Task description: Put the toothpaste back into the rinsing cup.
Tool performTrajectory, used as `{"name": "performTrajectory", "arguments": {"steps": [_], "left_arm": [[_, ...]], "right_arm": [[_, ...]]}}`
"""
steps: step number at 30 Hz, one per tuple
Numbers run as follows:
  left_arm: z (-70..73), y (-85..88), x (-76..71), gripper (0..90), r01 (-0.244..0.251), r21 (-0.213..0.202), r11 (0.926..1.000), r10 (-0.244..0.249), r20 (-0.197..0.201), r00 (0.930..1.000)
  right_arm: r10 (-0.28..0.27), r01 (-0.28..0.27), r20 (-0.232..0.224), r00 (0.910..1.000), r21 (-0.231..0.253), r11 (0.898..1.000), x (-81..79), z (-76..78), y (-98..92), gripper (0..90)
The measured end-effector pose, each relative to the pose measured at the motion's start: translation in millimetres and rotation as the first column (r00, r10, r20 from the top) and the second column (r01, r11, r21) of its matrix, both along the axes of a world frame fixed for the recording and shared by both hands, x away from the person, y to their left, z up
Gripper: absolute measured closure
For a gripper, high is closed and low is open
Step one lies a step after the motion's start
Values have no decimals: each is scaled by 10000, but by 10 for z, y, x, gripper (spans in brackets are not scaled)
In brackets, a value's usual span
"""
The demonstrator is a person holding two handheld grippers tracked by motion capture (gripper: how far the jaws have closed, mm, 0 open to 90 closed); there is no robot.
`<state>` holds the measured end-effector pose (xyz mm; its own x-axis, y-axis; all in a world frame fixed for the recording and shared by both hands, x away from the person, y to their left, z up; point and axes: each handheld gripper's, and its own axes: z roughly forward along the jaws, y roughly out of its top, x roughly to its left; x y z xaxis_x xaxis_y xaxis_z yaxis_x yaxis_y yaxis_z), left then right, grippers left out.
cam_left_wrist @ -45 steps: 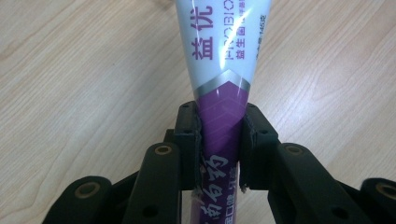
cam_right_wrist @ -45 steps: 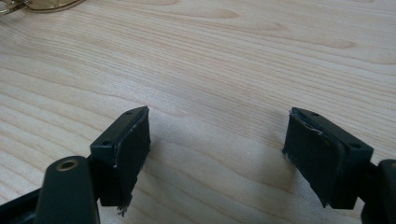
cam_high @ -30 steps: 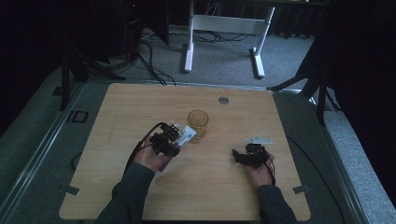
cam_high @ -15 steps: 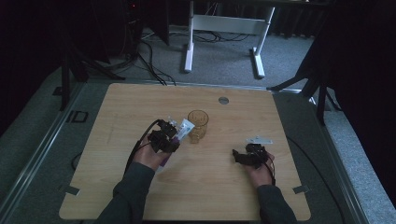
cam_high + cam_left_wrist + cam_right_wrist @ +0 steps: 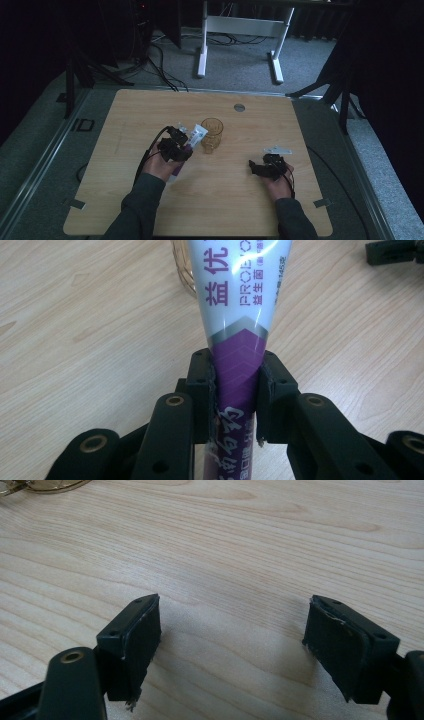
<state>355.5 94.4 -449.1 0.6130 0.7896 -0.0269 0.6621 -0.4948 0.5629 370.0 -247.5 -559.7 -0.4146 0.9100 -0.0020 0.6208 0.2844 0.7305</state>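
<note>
Left gripper (image 5: 186, 145) raised off the surface (image 5: 125, 125), clamped on a toothpaste tube (image 5: 239, 315) angled toward the amber glass (image 5: 211, 134); right gripper (image 5: 232, 640) resting low, spread apart.

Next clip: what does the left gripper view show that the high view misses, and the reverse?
Left gripper view: the print on the toothpaste tube and the left tool pinching its purple end. High view: the person's forearms, the right tool resting apart, the whole glass mug, the floor. Both: tube, wooden table, mug.
</note>
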Motion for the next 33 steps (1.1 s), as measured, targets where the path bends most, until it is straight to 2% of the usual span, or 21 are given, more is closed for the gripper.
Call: {"name": "performTrajectory", "arguments": {"steps": [19,33], "left_arm": [[82,39,29,719,-326,-533,9980,358,609,9975],[152,53,48,719,-223,-738,9970,311,1210,9922]], "right_arm": [[10,-10,3,10000,-9,10000,0,0,-1,224],[4,-4,10,10000,-5,10000,1,-1,0,224]]}}
